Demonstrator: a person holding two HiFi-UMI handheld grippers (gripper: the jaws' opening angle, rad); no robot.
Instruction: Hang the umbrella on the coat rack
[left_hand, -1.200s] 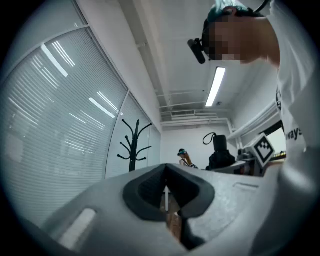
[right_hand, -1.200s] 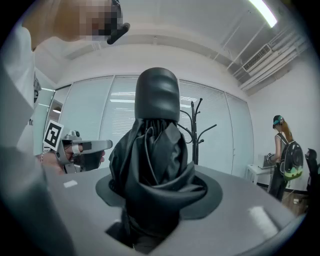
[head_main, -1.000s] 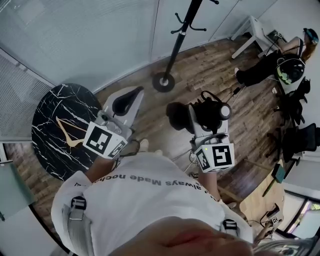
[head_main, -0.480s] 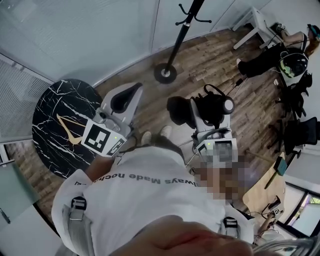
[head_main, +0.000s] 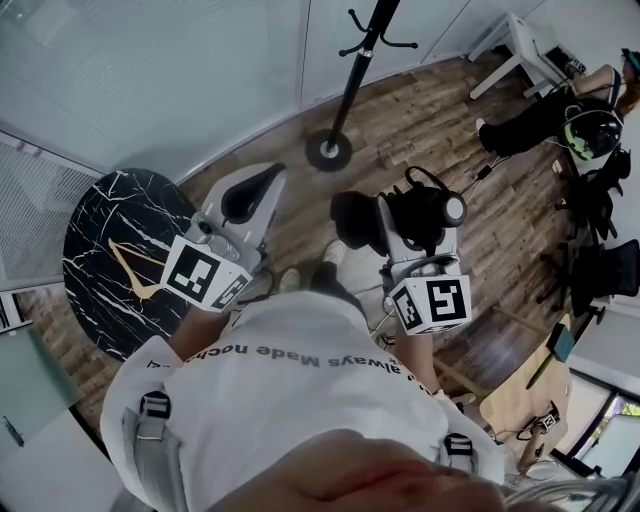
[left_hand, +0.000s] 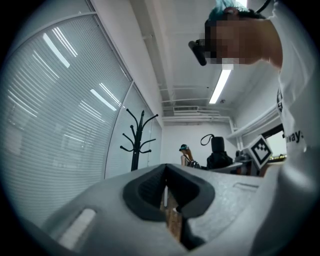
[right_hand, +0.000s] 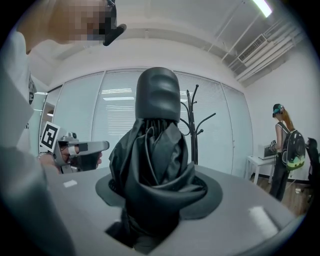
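Folded black umbrella (right_hand: 152, 165) (canopy bunched) in right claw (right_hand: 157, 195); coat rack (right_hand: 193, 135) ahead.

Shirt (head_main: 300, 400) print: "always Made", remainder unreadable.

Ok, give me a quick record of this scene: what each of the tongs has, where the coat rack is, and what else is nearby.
right tongs: shut on the folded black umbrella
left tongs: together, nothing between them
coat rack: stands by the blinds, ahead of both tongs; the hooks in view are bare
round table: black marble, on the left, a wooden hanger lying on it
task state: umbrella not yet on the rack
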